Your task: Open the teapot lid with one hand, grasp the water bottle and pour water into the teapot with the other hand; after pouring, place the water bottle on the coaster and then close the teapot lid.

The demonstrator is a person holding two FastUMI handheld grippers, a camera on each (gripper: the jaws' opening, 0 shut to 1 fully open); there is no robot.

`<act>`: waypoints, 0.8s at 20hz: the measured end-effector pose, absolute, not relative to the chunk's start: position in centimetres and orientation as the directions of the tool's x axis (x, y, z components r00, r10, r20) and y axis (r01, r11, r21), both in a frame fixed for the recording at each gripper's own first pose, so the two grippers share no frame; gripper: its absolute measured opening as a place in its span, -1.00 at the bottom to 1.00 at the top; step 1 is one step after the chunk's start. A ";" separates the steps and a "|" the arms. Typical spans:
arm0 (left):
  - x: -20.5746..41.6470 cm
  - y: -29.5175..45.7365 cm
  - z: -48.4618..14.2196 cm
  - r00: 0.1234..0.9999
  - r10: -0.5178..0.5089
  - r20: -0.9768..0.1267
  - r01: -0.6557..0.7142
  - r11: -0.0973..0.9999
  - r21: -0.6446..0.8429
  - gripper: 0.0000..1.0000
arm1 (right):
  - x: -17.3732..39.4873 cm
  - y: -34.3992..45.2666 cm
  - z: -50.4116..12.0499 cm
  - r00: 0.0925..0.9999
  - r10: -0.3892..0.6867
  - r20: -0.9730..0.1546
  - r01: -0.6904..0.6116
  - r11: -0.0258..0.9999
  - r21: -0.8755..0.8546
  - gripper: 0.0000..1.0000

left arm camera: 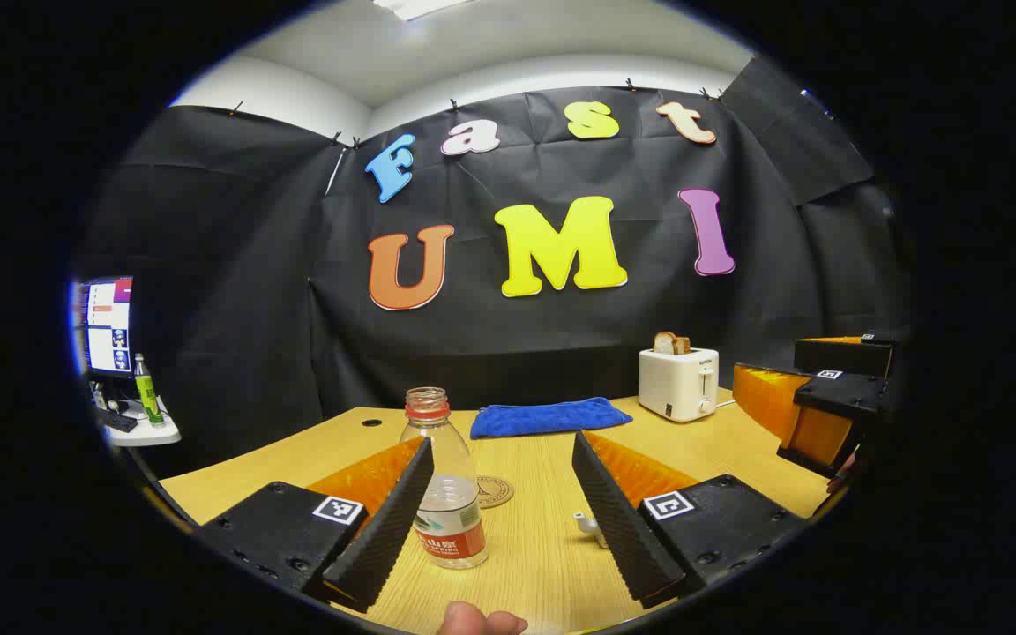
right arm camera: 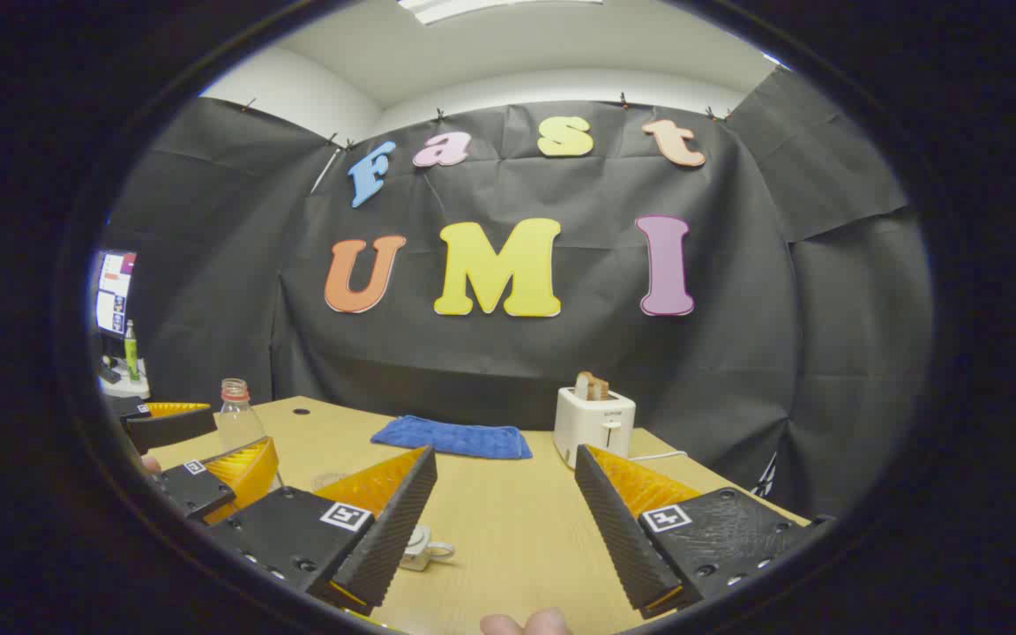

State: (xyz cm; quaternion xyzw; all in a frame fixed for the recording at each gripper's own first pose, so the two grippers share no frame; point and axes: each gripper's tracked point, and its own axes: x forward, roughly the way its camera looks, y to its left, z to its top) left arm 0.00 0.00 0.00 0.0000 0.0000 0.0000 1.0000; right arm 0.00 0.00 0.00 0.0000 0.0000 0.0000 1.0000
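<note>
A clear, uncapped water bottle (left arm camera: 443, 503) with a red label stands on the wooden table (left arm camera: 526, 564), between the fingers of my open left gripper (left arm camera: 502, 441) and close against its left finger. Just behind the bottle lies a round coaster (left arm camera: 496, 490). A small white piece (left arm camera: 590, 526), likely the teapot, peeks from behind the right finger. In the right gripper view my right gripper (right arm camera: 504, 451) is open over the table with nothing between its fingers. The white teapot (right arm camera: 426, 545), showing a loop handle, sits half hidden by its left finger. The left gripper (right arm camera: 243, 437) and bottle (right arm camera: 237, 422) show at far left.
A white toaster (left arm camera: 678, 384) with bread stands at the back right, beside a folded blue cloth (left arm camera: 549, 416). The right gripper (left arm camera: 768, 357) shows at the right edge of the left gripper view. A monitor (left arm camera: 108, 324) and a green bottle (left arm camera: 147, 390) sit on a side stand at left.
</note>
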 end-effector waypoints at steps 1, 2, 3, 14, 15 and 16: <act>0.0 0.2 0.1 1.000 0.002 0.003 -0.002 1.000 -0.001 0.98 | 0.0 0.0 -0.2 1.000 0.000 -0.002 0.000 1.000 0.000 0.90; -0.1 0.3 0.1 1.000 0.003 0.004 -0.003 1.000 -0.002 0.98 | 0.0 0.1 -0.3 1.000 0.004 -0.005 -0.004 1.000 -0.002 0.90; 0.0 0.2 0.2 1.000 0.003 0.004 -0.003 1.000 -0.003 0.98 | 0.0 0.2 -0.4 1.000 0.009 -0.009 -0.009 1.000 -0.003 0.90; -0.1 0.2 0.1 1.000 -0.009 -0.004 0.008 1.000 -0.010 0.98 | -0.3 1.1 -0.3 0.999 0.031 -0.008 -0.031 1.000 -0.004 0.91; -0.2 0.3 0.1 1.000 -0.007 -0.003 0.007 1.000 -0.009 0.98 | -0.4 1.2 -0.3 0.999 0.033 -0.009 -0.033 0.999 -0.003 0.91; -0.2 0.2 0.1 1.000 -0.007 -0.003 0.007 1.000 -0.010 0.98 | -0.5 1.2 -0.3 0.999 0.034 -0.010 -0.034 0.999 -0.003 0.90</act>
